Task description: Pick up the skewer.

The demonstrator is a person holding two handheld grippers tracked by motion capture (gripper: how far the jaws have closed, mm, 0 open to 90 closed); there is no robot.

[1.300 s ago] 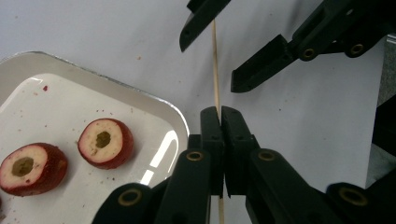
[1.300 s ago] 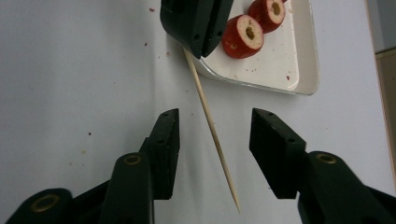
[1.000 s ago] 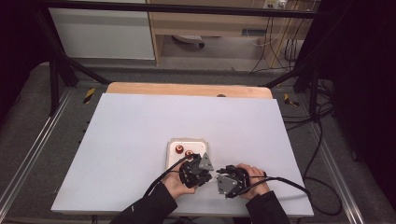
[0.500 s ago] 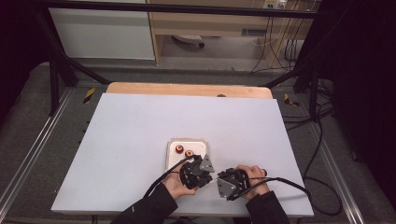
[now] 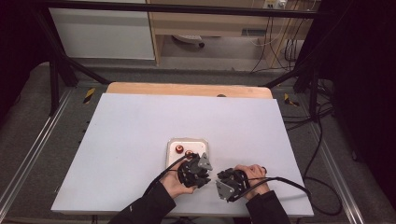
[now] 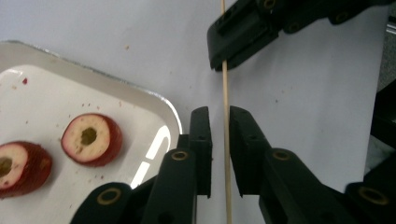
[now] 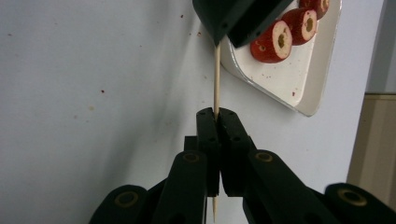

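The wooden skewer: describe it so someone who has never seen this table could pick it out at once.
Start at the white tray near the front of the pale table. Just beside its near corner, the right gripper is shut on a thin wooden skewer, which also runs through the slightly parted jaws of the left gripper. It is the one pale, straight stick, unlike the round red fruit slices in the tray.

The right gripper [image 7: 216, 114] clamps a skewer [image 7: 216, 74]; the left gripper [image 7: 233, 18] sits farther along it, beside a tray [image 7: 299, 88] of fruit slices [image 7: 273, 42].
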